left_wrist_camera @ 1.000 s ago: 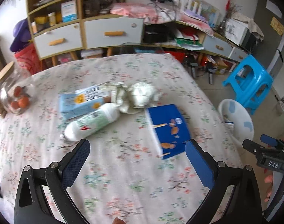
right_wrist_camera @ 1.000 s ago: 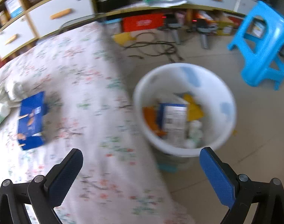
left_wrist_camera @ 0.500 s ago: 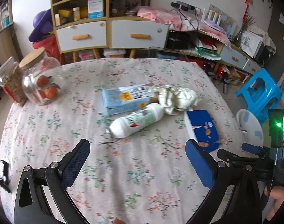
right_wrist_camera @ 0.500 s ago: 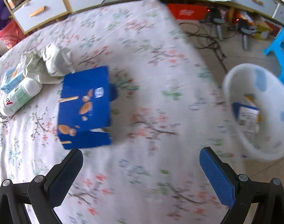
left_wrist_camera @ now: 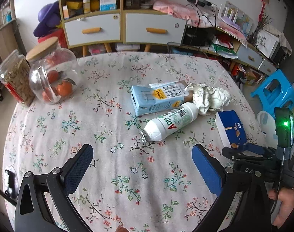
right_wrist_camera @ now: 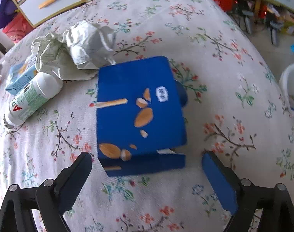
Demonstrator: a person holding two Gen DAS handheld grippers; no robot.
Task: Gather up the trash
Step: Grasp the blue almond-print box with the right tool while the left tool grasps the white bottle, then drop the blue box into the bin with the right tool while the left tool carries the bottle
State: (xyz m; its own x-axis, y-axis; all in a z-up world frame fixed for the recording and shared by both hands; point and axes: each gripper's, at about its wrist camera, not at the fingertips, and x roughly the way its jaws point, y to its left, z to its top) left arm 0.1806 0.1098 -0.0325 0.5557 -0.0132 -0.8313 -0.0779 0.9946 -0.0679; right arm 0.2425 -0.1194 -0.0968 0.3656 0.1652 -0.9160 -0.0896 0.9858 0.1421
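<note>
Tabletop (right_wrist_camera: 214, 38): blue almond-printed box (right_wrist_camera: 139, 114).

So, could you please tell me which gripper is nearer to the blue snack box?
Right. The right gripper hovers just short of the blue snack box; the left gripper hovers farther left.

Left gripper (left_wrist_camera: 142, 166): tipped down, jaws wide apart, nothing between them.
Right gripper (right_wrist_camera: 147, 171): tipped down more steeply, jaws apart with nothing squeezed; they have just been closing a little.
Right hand (left_wrist_camera: 285, 205): seen at the edge of the left camera, wrapped around its gripper's handle.
</note>
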